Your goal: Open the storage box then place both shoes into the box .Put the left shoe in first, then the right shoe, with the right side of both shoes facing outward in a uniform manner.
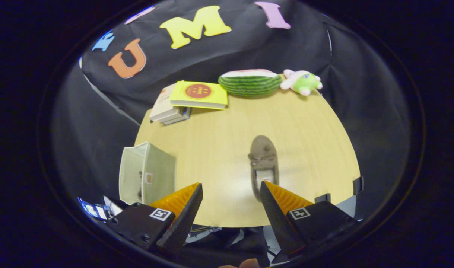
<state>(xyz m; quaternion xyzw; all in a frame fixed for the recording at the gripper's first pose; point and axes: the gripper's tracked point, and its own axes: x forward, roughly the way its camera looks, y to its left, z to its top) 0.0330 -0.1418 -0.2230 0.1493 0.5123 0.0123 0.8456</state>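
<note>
Your gripper [231, 186] hangs wide open above the table [305, 123].
A brown-grey slip-on shoe [263, 158] lies beyond its fingers, heel nearest.

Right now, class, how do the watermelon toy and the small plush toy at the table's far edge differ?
The watermelon toy is dark green with stripes and a broad, low dome; the plush toy is pale pink and lime green, smaller and lumpier. Both rest side by side on the table, far beyond the open hand-held gripper.

We see a pale wooden counter [219, 141] under soft glare, with black cloth walls [361, 74] draped close behind it.
</note>
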